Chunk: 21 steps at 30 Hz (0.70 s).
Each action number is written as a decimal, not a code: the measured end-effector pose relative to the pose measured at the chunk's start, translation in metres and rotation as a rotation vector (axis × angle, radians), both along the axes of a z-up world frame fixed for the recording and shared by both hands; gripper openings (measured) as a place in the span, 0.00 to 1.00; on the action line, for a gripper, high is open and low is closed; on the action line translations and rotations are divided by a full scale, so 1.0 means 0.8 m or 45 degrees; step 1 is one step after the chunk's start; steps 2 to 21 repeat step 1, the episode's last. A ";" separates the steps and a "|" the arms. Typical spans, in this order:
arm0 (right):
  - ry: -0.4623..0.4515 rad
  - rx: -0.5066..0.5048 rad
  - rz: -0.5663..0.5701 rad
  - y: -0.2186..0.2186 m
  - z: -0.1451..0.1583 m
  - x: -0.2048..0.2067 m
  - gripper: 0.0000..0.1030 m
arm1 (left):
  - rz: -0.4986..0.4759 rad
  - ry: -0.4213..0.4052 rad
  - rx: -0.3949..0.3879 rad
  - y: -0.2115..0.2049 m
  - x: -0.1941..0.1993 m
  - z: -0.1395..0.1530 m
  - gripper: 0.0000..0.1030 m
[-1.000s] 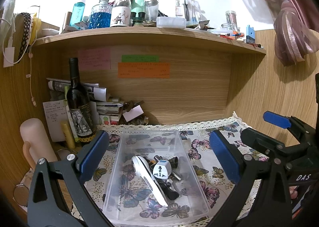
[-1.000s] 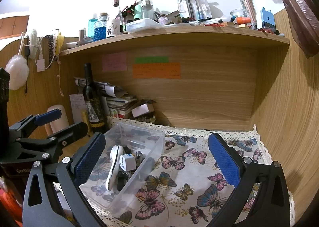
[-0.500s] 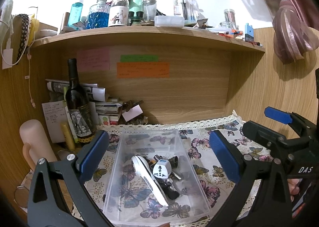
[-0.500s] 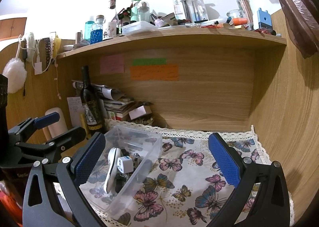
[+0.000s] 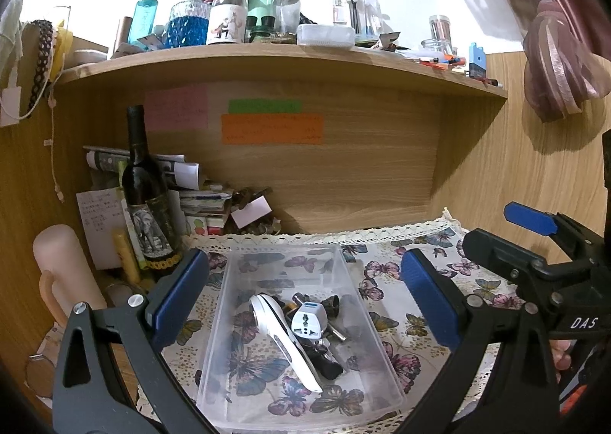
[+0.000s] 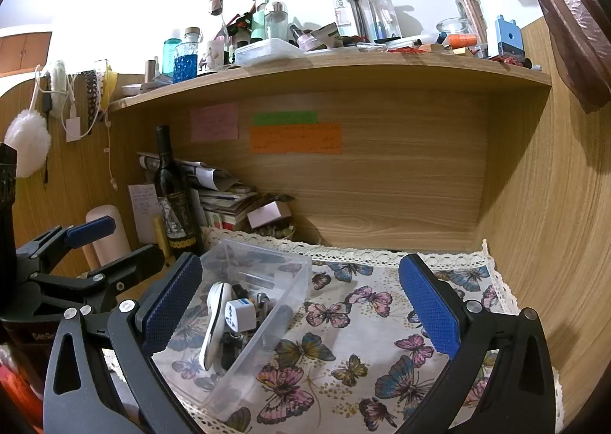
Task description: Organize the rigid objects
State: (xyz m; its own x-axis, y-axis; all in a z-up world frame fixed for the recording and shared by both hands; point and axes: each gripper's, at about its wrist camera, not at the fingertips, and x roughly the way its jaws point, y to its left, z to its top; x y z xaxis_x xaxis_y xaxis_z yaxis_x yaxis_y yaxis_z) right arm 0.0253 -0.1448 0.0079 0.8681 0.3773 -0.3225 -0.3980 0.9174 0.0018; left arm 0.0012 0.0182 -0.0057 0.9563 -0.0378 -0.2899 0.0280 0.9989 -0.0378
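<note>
A clear plastic bin (image 5: 359,369) sits on the butterfly cloth (image 5: 397,270). It holds a white handled tool (image 5: 284,338), a white travel adapter (image 5: 309,323) and small dark parts. My left gripper (image 5: 301,289) is open and empty, held above and in front of the bin. In the right wrist view the bin (image 6: 294,281) lies at lower left with the tool (image 6: 214,323) and the adapter (image 6: 238,315) inside. My right gripper (image 6: 301,300) is open and empty over the cloth (image 6: 362,319), right of the bin.
A dark wine bottle (image 5: 147,197) stands at back left beside stacked papers (image 5: 202,201) and a pink cylinder (image 5: 61,273). A wooden shelf (image 5: 290,60) above carries many bottles. Wooden walls close the back and right. A curtain (image 5: 553,63) hangs at upper right.
Both grippers have drifted slightly; the view has shifted a little. Both stay open and empty. The bin and its contents have not moved.
</note>
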 end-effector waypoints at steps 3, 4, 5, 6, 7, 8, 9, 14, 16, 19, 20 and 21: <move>-0.001 0.001 0.000 0.000 -0.001 0.000 1.00 | -0.005 0.007 -0.007 0.001 0.001 -0.001 0.99; -0.001 0.001 0.000 0.000 -0.001 0.000 1.00 | -0.005 0.007 -0.007 0.001 0.001 -0.001 0.99; -0.001 0.001 0.000 0.000 -0.001 0.000 1.00 | -0.005 0.007 -0.007 0.001 0.001 -0.001 0.99; -0.001 0.001 0.000 0.000 -0.001 0.000 1.00 | -0.005 0.007 -0.007 0.001 0.001 -0.001 0.99; -0.001 0.001 0.000 0.000 -0.001 0.000 1.00 | -0.005 0.007 -0.007 0.001 0.001 -0.001 0.99; -0.001 0.001 0.000 0.000 -0.001 0.000 1.00 | -0.005 0.007 -0.007 0.001 0.001 -0.001 0.99; -0.001 0.001 0.000 0.000 -0.001 0.000 1.00 | -0.005 0.007 -0.007 0.001 0.001 -0.001 0.99; -0.001 0.001 0.000 0.000 -0.001 0.000 1.00 | -0.005 0.007 -0.007 0.001 0.001 -0.001 0.99; -0.001 0.001 0.000 0.000 -0.001 0.000 1.00 | -0.005 0.007 -0.007 0.001 0.001 -0.001 0.99; -0.001 0.001 0.000 0.000 -0.001 0.000 1.00 | -0.005 0.007 -0.007 0.001 0.001 -0.001 0.99; -0.001 0.001 0.000 0.000 -0.001 0.000 1.00 | -0.005 0.007 -0.007 0.001 0.001 -0.001 0.99; -0.001 0.001 0.000 0.000 -0.001 0.000 1.00 | -0.005 0.007 -0.007 0.001 0.001 -0.001 0.99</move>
